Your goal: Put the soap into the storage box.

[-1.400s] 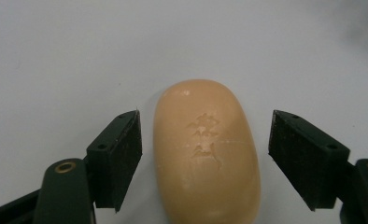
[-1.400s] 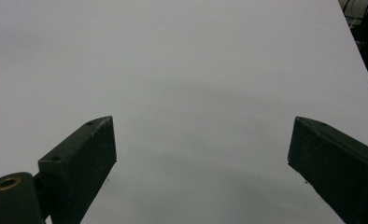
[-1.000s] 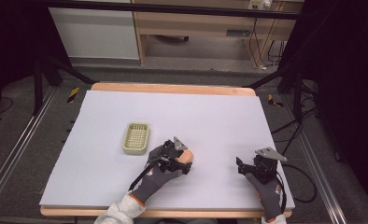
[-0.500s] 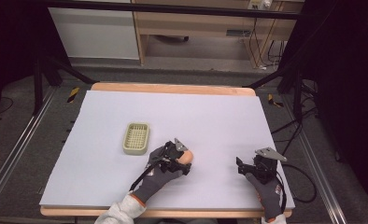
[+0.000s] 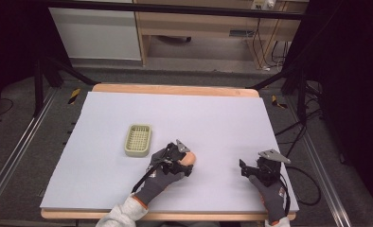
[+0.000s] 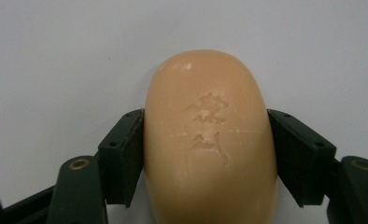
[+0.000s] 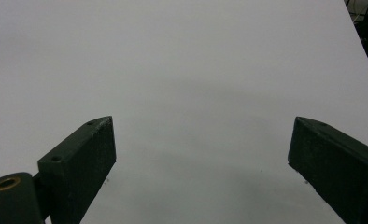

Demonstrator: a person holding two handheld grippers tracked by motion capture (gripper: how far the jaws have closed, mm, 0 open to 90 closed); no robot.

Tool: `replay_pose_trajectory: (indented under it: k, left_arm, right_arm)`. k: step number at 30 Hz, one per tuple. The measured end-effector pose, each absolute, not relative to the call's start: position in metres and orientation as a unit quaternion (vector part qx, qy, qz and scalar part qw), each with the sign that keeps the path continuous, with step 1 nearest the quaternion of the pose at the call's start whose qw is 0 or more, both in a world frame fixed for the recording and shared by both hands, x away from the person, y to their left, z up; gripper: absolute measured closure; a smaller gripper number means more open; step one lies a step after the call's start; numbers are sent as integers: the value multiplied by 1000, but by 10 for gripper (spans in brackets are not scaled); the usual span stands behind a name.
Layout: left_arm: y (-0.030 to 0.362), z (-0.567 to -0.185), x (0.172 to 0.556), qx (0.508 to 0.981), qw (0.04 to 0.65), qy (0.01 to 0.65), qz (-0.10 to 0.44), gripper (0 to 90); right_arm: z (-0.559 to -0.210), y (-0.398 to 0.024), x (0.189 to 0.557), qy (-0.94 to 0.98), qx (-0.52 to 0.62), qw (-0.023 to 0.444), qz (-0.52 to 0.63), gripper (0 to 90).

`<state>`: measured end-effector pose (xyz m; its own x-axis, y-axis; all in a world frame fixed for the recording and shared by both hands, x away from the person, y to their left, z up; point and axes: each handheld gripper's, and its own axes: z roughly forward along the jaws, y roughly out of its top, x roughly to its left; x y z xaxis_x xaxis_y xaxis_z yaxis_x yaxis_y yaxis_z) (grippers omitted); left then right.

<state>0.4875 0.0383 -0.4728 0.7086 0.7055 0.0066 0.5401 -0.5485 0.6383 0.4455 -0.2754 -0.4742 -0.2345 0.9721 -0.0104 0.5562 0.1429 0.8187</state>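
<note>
White table [image 5: 222, 118]: left gripper [image 6: 205, 154] clamps soap bar [image 6: 209, 140], soap dish [image 5: 138, 140] at its 10 o'clock; right gripper [image 7: 201, 163] spread, unloaded.

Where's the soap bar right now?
The soap bar sits clamped between the left gripper's jaws, near the table's front middle in the high view, just right of the soap dish.

The only marking is on the rounded, peach-coloured bar of soap [image 6: 209, 140]: two characters pressed into its top face, one above the other. They look like Chinese script, too worn to read.
</note>
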Motion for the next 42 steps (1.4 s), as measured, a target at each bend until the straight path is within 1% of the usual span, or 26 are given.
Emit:
replay_pose_trajectory:
  k: [10,18,42]
  left_arm:
    - [38,-469,485,870,320,354,126,313]
    - [45,-455,481,866,333,352,126,314]
    - [88,-427,475,843,360,374,141,315]
  right_arm:
    - [-474,-276,446,699,547,288,360,79]
    - [-474,-276,445,698,547,289,361,79]
    - [-474,-277,445,698,546,291,361,77]
